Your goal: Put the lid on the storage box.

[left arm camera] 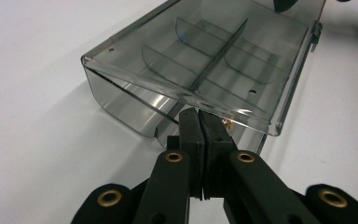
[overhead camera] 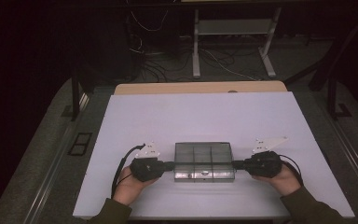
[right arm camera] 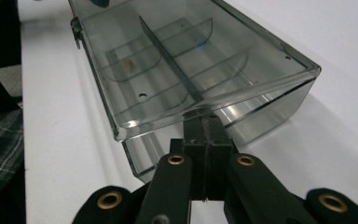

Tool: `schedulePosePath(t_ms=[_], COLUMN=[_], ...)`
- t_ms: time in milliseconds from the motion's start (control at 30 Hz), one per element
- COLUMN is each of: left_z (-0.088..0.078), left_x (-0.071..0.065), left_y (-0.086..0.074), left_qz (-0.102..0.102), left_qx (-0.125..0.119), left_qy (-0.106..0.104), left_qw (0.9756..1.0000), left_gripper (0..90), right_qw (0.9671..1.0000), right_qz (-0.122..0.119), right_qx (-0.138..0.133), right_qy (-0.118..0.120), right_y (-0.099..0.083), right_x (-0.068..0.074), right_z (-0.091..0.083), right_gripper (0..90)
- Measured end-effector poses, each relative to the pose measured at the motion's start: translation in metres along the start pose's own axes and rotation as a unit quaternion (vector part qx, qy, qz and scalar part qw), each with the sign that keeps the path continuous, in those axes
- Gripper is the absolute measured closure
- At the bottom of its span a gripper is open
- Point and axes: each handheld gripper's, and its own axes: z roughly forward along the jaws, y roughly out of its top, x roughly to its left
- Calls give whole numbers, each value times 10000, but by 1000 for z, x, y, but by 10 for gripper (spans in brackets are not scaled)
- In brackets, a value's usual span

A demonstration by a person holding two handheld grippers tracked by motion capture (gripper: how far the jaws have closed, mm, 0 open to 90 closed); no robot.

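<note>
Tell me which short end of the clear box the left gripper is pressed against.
The end at the left in the high view: the left gripper meets the clear box there, jaws shut, while the right gripper meets the opposite end.

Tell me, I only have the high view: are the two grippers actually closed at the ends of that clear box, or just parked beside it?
Observer: The left gripper is shut, its tips against the end of the smoky clear box, just under the lid's edge.
Operator: And the right one?
Observer: The right gripper is shut too, tips under the lid's overhang at the opposite end.
Operator: Is the lid fully down?
Observer: No. The right gripper view shows a gap between the lid and the tray's wall at that end.
Operator: Anything inside?
Observer: The dividers show, plus a small blue mark on one; I cannot tell of any contents.
</note>
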Motion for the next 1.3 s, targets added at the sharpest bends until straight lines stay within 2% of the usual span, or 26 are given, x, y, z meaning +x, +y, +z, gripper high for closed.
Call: schedulePosePath(t_ms=[100, 200, 667, 967, 1033, 1100, 1167, 1300], left_z=[2, 3, 5, 0, -1, -4, -6, -10], left_x=[1, 1, 4, 6, 6, 7, 8, 9], left_y=[-1, -2, -5, -4, -4, -4, -4, -4], left_qz=[-33, 25, -12, -16, -70, -92, -132, -201], left_qx=[75, 180, 350, 214, 86, -4, -110, -306], left_qy=[23, 34, 109, 237, 320, 375, 421, 470], left_qw=[10000, 9998, 9993, 9995, 9994, 9993, 9990, 9982], left_gripper=[876, 876, 873, 823, 783, 760, 703, 613], right_qw=[10000, 9999, 9996, 9999, 9998, 9995, 9992, 9985], right_qz=[20, 29, 32, 86, 135, 210, 281, 315], right_qx=[68, 103, 255, 24, -85, -204, -253, -369], right_qy=[-16, -34, -87, -108, -114, -153, -97, -240], right_y=[-1, -2, -5, -4, -4, -4, -4, -5], right_x=[-2, -3, -6, -8, -8, -9, -11, -12], right_z=[1, 1, 2, -4, -6, -7, -8, -9], right_gripper=[893, 893, 893, 890, 833, 727, 640, 500])
